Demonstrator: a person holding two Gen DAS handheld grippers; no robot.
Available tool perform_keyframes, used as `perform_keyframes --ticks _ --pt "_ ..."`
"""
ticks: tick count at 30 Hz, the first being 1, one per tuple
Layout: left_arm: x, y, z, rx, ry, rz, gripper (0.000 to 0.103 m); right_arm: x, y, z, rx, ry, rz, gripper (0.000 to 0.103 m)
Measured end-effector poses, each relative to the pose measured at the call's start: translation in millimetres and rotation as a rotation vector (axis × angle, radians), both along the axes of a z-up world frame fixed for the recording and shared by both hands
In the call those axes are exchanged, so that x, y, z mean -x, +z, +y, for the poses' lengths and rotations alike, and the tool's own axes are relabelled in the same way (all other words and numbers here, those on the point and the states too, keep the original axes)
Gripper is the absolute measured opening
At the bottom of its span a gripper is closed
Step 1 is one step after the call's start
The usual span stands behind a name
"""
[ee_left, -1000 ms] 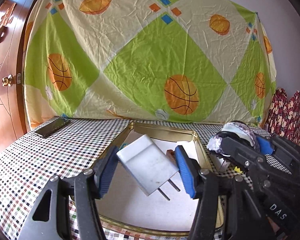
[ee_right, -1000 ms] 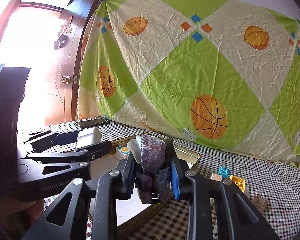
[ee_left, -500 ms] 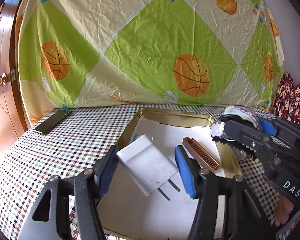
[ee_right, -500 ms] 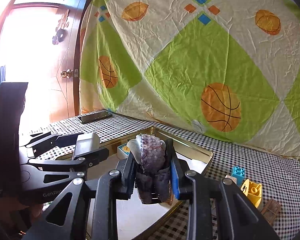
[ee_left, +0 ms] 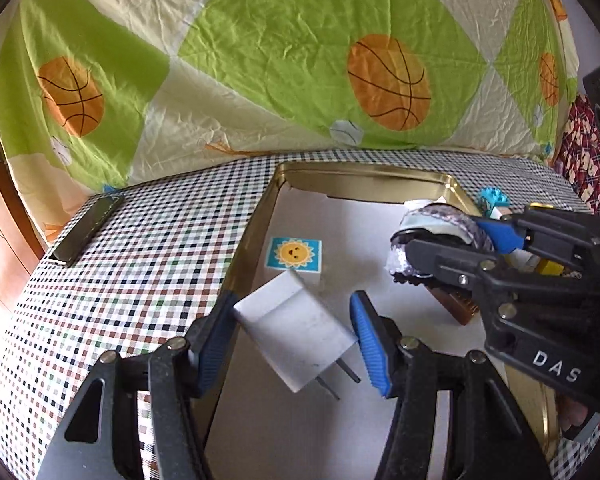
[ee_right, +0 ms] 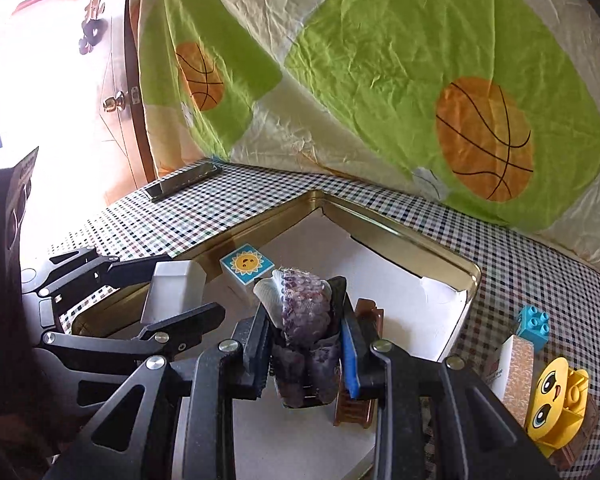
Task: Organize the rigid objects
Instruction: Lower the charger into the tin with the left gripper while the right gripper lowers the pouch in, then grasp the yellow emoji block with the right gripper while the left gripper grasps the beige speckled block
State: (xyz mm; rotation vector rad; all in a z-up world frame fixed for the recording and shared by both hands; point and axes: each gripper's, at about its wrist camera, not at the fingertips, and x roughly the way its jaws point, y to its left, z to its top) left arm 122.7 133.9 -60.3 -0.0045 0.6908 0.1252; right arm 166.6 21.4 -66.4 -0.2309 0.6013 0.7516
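My left gripper point(ee_left: 296, 340) is shut on a white charger plug point(ee_left: 292, 328), prongs pointing down right, above the near left part of a gold tray point(ee_left: 364, 178) lined in white. My right gripper point(ee_right: 304, 320) is shut on a purple knobbly object point(ee_right: 304, 308) with a pale end, held over the tray's point(ee_right: 380, 228) middle. That object point(ee_left: 440, 232) also shows at the right of the left wrist view. The charger point(ee_right: 172, 292) appears at the left of the right wrist view. In the tray lie a sun-picture block point(ee_left: 294, 254) and a brown ridged bar point(ee_right: 360, 396).
A black phone point(ee_left: 88, 228) lies at the far left of the checked tablecloth. Right of the tray sit a blue brick point(ee_right: 534, 326), a patterned white block point(ee_right: 514, 364) and a yellow face brick point(ee_right: 556, 404). A basketball-print cloth hangs behind; a wooden door stands left.
Both grippers have moved forward and tipped down over the tray, each keeping its grip. The sun-picture block and the brown bar have come into fuller view.
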Motion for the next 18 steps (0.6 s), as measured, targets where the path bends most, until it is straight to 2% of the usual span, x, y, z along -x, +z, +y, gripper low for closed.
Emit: perform_keyframes --ticks 2,3,4,6,9,14,18 --pt "1 1 0 -0.015 0.013 -0.004 0.060 -2 -2 -1 -0.021 0.016 0.026 0.032" --pt "4 2 -1 -0.022 0.014 -0.011 0.062 -2 -2 -3 -0.026 0.014 0.024 0.037" --pt "5 3 -2 -0.027 0.013 -0.016 0.064 0 -1 -5 -0.032 0.007 0.016 0.047" --pt "14 7 -6 -0.036 0.024 -0.055 0.081 5 2 -16 -0.063 -0.006 0.003 0.057" --pt "30 16 -12 -0.035 0.041 -0.130 0.098 16 9 -36 -0.093 -0.029 -0.030 0.057" --pt "46 25 -33 0.001 0.025 -0.214 0.098 34 18 -84 -0.133 -0.085 -0.084 0.060" --pt "48 29 -61 0.029 -0.011 -0.254 0.098 40 23 -128 -0.166 -0.176 -0.115 0.067"
